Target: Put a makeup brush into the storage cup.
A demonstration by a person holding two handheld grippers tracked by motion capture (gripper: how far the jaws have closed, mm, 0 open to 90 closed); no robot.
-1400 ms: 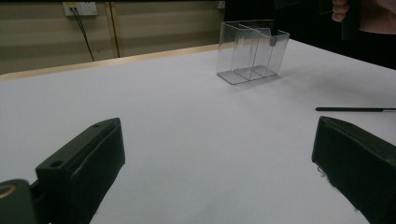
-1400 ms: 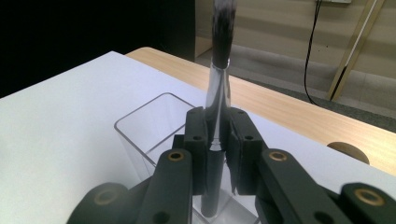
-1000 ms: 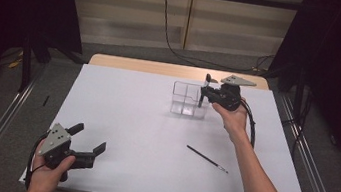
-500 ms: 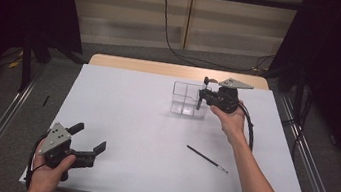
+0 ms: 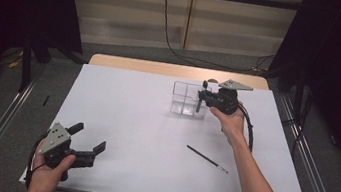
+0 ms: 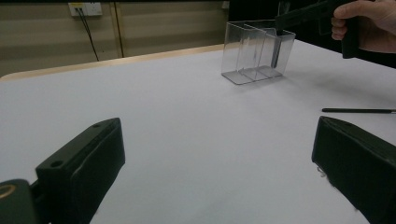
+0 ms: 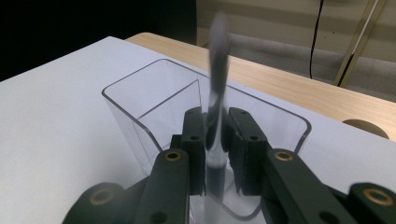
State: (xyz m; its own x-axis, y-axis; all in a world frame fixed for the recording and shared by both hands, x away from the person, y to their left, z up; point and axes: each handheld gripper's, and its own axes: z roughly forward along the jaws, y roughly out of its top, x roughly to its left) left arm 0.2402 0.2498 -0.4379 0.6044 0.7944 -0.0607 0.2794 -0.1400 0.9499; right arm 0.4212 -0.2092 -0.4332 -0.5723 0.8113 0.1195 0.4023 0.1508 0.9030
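A dark slender brush or pen (image 7: 215, 93), blurred in the right gripper view, stands roughly upright between the jaws of the right claw (image 7: 216, 140), which are clamped on its shaft. Its lower end reaches down inside a clear plastic organizer box (image 7: 154, 93) with inner dividers; in the left gripper view the dark shaft (image 6: 276, 49) shows through the box's (image 6: 252, 51) wall in the compartment at the end nearest the right hand (image 6: 369, 23). In the high view the right claw (image 5: 202, 96) sits at the right-hand end of the box (image 5: 184, 98), with the grey three-cornered plate on top of it and the hand (image 5: 227, 123) gripping it from below; a cable trails along the forearm.

The box stands on the far part of the white worktop (image 5: 142, 137), right of its middle. Nearer the person and well apart from the box, a second thin black brush (image 5: 206, 158) lies flat on the sheet, slanted, with a lighter tip at its near end; it also shows at the right edge of the left gripper view (image 6: 357, 110).

The left claw (image 5: 86, 140) rests at the near left corner of the worktop, held in the left hand (image 5: 49, 170), its jaws wide apart with nothing between them.
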